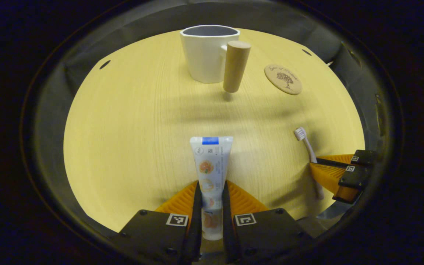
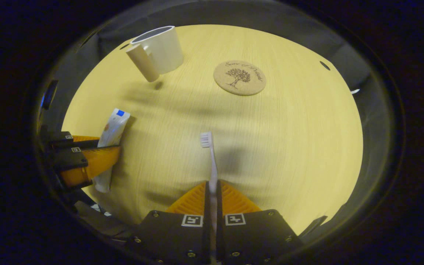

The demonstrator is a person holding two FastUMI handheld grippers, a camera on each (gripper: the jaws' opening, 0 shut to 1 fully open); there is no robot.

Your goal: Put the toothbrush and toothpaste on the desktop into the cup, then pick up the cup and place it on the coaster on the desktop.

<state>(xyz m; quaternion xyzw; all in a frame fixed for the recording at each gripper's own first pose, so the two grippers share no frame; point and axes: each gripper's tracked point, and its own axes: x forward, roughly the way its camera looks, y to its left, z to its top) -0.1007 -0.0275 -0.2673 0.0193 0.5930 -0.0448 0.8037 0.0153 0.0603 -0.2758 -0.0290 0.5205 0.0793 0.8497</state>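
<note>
While the left tool [image 1: 211, 200] clamps the toothpaste [image 1: 210, 173] at bottom centre of the left gripper view, the right tool [image 2: 212, 200] clamps the toothbrush [image 2: 211, 162] at bottom centre of its own view. Toward the top, the cup [image 1: 206, 51] stands on the surface [image 1: 131, 129], the coaster [image 1: 283, 79] to its right.

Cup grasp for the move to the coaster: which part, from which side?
Grip the cup by its wooden peg handle, probably from the side that faces the grippers. The handle sticks out toward them, tilted, clear of the wall, and is narrow enough to pinch; the mouth stays open for the toothpaste and toothbrush.
</note>
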